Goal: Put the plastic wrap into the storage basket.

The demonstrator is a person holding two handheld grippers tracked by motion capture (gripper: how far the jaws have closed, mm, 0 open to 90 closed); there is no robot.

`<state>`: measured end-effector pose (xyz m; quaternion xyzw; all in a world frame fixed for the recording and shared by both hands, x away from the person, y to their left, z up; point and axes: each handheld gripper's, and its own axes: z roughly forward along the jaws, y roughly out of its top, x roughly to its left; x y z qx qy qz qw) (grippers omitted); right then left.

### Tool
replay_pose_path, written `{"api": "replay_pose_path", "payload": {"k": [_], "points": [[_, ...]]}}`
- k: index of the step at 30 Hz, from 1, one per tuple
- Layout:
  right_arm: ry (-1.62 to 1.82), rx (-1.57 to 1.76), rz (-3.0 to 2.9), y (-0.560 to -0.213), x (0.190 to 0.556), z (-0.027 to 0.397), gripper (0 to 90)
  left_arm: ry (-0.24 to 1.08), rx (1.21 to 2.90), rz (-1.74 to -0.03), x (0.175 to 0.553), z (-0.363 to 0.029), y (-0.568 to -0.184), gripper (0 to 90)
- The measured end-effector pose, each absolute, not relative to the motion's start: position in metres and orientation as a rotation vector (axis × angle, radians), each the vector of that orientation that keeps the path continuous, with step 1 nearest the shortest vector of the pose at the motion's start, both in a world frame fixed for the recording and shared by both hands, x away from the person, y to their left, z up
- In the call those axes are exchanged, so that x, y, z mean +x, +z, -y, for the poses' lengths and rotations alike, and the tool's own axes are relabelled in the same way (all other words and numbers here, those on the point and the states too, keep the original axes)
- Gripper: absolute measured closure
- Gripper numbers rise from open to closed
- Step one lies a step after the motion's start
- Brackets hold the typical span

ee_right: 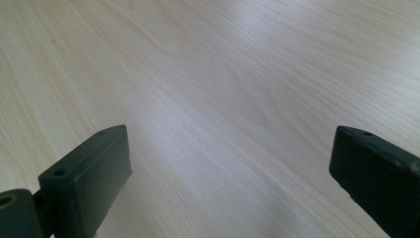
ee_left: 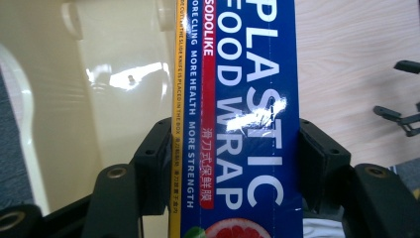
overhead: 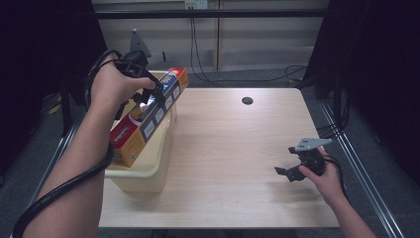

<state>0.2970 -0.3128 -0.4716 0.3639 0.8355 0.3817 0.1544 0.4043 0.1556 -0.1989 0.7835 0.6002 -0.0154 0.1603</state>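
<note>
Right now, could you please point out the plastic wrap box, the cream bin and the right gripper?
plastic wrap box [ee_left: 237, 124]: left gripper view, blue printed face.
cream bin [overhead: 148, 173]: high view, near outer wall.
right gripper [overhead: 281, 171]: high view, between its open fingertips.

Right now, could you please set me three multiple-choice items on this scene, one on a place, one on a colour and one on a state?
1. Where is the plastic wrap box?
A. flat on the table's middle
B. held tilted over the cream bin at the table's left
C. on the floor

2. What colour is the box's broad printed face in the left gripper view?
A. blue
B. green
C. black

3. How do the right tongs stand?
A. shut on the box
B. shut on a cable
C. open, holding nothing

Answers: 1 B, the left tongs hold it slanted above the bin in the high view. 2 A, white letters stand on blue, with a yellow edge strip. 3 C, the right gripper view shows the jaws wide apart over the bare table.
</note>
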Motion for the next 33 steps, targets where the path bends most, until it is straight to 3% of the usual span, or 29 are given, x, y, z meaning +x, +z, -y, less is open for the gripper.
{"api": "replay_pose_path", "payload": {"k": [33], "points": [[1.094,1.054,-2.392,-0.471,0.297,0.312,2.6,0.010,2.127,-1.862,0.391,-0.199,-0.197,40.8]]}}
